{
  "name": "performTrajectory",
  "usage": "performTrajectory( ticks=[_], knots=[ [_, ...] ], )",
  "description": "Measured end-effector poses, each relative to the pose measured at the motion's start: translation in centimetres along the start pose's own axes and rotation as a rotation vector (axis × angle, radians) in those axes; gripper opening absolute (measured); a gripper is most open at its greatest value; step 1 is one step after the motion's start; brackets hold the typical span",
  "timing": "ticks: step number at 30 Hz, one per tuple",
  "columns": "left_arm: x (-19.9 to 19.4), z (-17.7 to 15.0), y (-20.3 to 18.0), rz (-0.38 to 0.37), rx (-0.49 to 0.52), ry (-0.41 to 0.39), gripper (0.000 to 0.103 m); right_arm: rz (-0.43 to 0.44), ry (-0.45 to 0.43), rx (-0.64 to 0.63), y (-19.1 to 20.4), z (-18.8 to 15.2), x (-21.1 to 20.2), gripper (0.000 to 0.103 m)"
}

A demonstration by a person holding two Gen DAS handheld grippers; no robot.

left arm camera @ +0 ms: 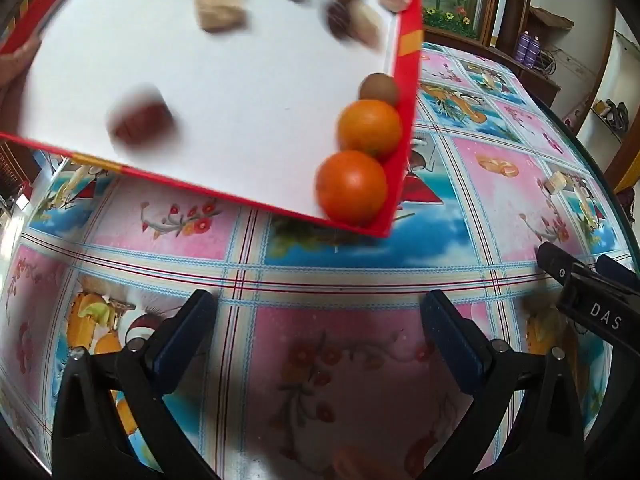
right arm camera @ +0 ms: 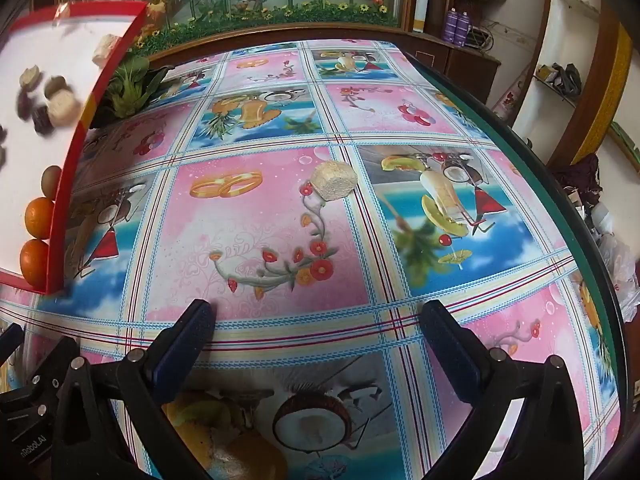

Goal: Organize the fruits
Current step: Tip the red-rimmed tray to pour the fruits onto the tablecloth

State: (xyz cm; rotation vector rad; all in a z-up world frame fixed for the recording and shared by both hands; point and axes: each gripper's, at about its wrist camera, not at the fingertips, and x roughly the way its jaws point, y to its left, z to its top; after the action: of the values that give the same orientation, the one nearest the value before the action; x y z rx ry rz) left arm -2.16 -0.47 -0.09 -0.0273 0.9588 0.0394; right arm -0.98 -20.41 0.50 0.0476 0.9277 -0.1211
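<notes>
- Red-rimmed tray (left arm camera: 404,128) with a white floor is held tilted above the table (left arm camera: 340,264); a hand (left arm camera: 16,64) shows at its left edge in my left view.
- Two oranges (left arm camera: 370,128) lie one behind the other in the lowest corner of the tray, touching each other and the red wall.
- Just behind the oranges, a small brown round fruit (left arm camera: 378,87) rests against the same wall.
- Higher on the tray floor I see several dark red and pale beige pieces (left arm camera: 220,10); they are blurred, so I cannot tell what fruits they are.
- One pale cube-shaped piece (right arm camera: 334,180) lies alone on the table, on a pink square of the flowered cloth, well apart from the tray.
- My left gripper (left arm camera: 320,300) hangs over the cloth below the tray's low corner; its two fingers stand wide apart with nothing between them.
- My right gripper (right arm camera: 320,308) points toward the pale cube; its fingers are also spread wide and hold nothing.
- From my left view the right gripper's tip shows at the right edge, near the table surface.
- Green leafy vegetable (right arm camera: 128,88) lies on the table behind the tray's far wall in my right view.
</notes>
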Motion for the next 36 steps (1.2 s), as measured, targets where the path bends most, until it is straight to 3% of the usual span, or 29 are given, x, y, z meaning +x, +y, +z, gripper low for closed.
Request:
performTrajectory(
  ticks=[36],
  knots=[
    [-0.34,-0.33,0.45,-0.005,-0.004,-0.014,0.103,0.001,-0.001,0.0,-0.04,-0.05,-0.09,0.103]
  ],
)
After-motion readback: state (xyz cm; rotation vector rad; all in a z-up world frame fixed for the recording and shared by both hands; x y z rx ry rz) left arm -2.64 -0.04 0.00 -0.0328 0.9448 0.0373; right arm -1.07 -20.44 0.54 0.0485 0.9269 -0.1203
